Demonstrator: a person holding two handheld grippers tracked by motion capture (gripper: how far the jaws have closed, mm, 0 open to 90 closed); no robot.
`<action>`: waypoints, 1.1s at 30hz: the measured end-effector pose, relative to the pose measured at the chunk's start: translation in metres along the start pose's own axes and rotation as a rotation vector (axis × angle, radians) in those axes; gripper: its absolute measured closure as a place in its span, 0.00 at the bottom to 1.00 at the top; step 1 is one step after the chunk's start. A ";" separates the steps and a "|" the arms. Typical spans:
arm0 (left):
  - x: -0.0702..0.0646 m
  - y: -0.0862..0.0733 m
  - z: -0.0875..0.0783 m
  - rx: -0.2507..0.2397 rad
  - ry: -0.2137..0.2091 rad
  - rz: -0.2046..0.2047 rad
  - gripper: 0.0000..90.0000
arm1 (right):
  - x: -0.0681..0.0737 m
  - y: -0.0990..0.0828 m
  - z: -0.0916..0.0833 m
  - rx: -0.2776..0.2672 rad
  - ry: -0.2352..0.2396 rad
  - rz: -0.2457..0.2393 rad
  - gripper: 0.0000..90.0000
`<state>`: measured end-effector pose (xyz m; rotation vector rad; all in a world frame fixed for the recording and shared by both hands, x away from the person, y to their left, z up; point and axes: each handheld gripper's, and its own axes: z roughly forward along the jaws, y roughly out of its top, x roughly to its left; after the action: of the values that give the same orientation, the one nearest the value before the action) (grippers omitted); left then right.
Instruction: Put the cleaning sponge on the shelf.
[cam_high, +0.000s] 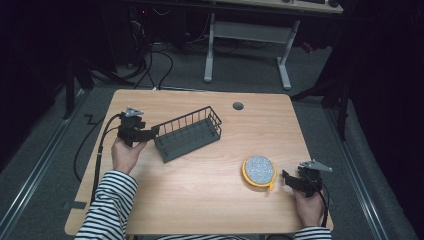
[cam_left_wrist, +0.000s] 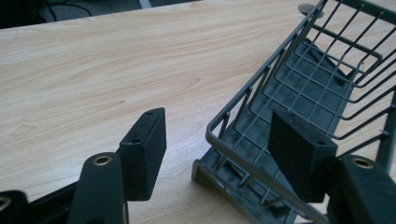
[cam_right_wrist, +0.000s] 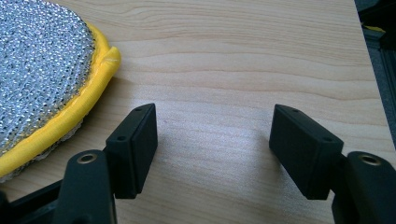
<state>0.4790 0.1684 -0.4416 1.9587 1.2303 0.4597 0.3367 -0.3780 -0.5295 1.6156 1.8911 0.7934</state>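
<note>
Left gripper view: left gripper (cam_left_wrist: 219, 149) open astride basket (cam_left_wrist: 299, 107) end wall; closing may tip it. Right gripper (cam_right_wrist: 212, 149) open, empty.

1. Wire basket (cam_high: 187, 133): dark grey all over, open grid pattern on walls and floor.
2. Scrubbing pad (cam_high: 259, 170), near the basket: silver glittery mesh face, yellow rim.
3. Table (cam_high: 200, 195) under the basket: light wood, fine grain streaks.
4. Left gripper (cam_high: 152, 132) at the basket's end: black, grey plate on top, black cable.
5. Right gripper (cam_high: 286, 179), beside the pad, well apart from the basket: black, grey plate.
6. Sleeves (cam_high: 112, 202): black-and-white stripes.
</note>
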 end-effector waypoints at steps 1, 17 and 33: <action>0.000 0.000 0.002 -0.002 0.001 0.001 0.44 | 0.000 0.000 0.000 0.000 0.000 0.000 0.36; 0.002 -0.003 0.021 0.020 -0.062 -0.019 0.72 | 0.000 0.000 0.000 -0.001 0.001 -0.006 0.36; -0.014 -0.003 0.019 0.027 -0.066 -0.021 0.77 | 0.000 0.000 0.000 0.000 0.002 -0.006 0.36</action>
<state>0.4827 0.1485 -0.4552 1.9661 1.2198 0.3666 0.3364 -0.3779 -0.5295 1.6091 1.8968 0.7922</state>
